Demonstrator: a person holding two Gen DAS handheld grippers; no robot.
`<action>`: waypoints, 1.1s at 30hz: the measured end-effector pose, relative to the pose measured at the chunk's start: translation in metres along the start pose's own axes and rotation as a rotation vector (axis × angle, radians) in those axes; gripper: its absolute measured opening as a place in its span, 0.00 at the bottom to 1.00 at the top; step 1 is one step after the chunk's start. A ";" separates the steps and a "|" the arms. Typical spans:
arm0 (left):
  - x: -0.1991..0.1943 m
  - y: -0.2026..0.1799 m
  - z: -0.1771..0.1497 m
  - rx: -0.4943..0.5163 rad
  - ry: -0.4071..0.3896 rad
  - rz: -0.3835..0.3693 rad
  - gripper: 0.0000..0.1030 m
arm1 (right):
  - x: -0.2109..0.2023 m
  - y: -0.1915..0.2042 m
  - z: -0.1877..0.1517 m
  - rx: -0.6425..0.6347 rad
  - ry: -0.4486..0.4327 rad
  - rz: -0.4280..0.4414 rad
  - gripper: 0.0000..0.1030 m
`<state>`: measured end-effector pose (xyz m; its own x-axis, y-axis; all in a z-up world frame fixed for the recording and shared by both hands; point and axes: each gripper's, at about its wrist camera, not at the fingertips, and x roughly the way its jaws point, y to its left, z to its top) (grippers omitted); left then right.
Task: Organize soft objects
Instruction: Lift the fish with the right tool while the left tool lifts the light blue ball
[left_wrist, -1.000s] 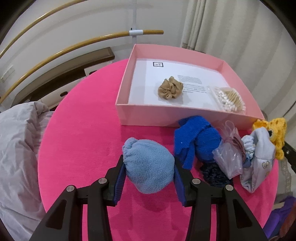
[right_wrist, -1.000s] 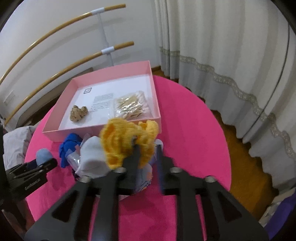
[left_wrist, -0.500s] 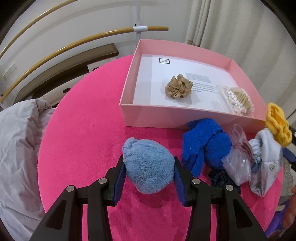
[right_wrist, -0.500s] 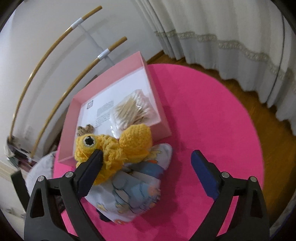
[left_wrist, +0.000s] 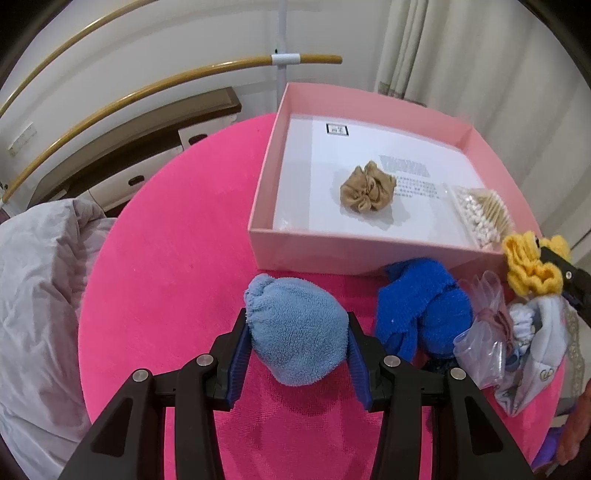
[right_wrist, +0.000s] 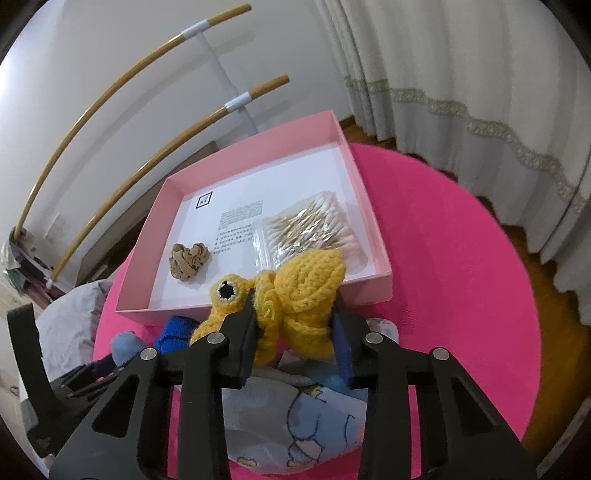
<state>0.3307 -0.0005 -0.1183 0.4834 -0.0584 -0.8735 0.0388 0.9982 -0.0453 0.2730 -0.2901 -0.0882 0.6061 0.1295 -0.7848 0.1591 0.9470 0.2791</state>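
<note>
Right tool (right_wrist: 295, 321) jaws just closed on yellow crochet toy (right_wrist: 295, 291).

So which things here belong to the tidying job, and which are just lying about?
Job:
light blue fleece bundle, in left gripper
yellow crochet toy, in right gripper
dark blue knit
pink box
tan scrunchie

Lying about:
wooden bars
grey bedding
curtain

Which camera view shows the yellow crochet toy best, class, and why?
The right wrist view: the yellow crochet toy fills the centre, clamped in the right gripper, its eye and knitted body clear. The left wrist view catches it only small, at the right edge.
</note>
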 end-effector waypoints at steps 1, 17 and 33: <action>-0.003 0.000 0.000 0.001 -0.007 -0.001 0.42 | -0.004 0.000 0.000 -0.001 -0.009 -0.007 0.32; -0.082 -0.011 -0.009 0.030 -0.169 -0.040 0.43 | -0.075 0.026 -0.010 -0.053 -0.183 -0.046 0.32; -0.189 -0.013 -0.060 0.049 -0.366 -0.069 0.43 | -0.139 0.060 -0.034 -0.138 -0.347 -0.040 0.32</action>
<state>0.1860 -0.0015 0.0184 0.7583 -0.1350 -0.6378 0.1200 0.9905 -0.0669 0.1719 -0.2418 0.0187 0.8331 0.0065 -0.5531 0.0960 0.9831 0.1562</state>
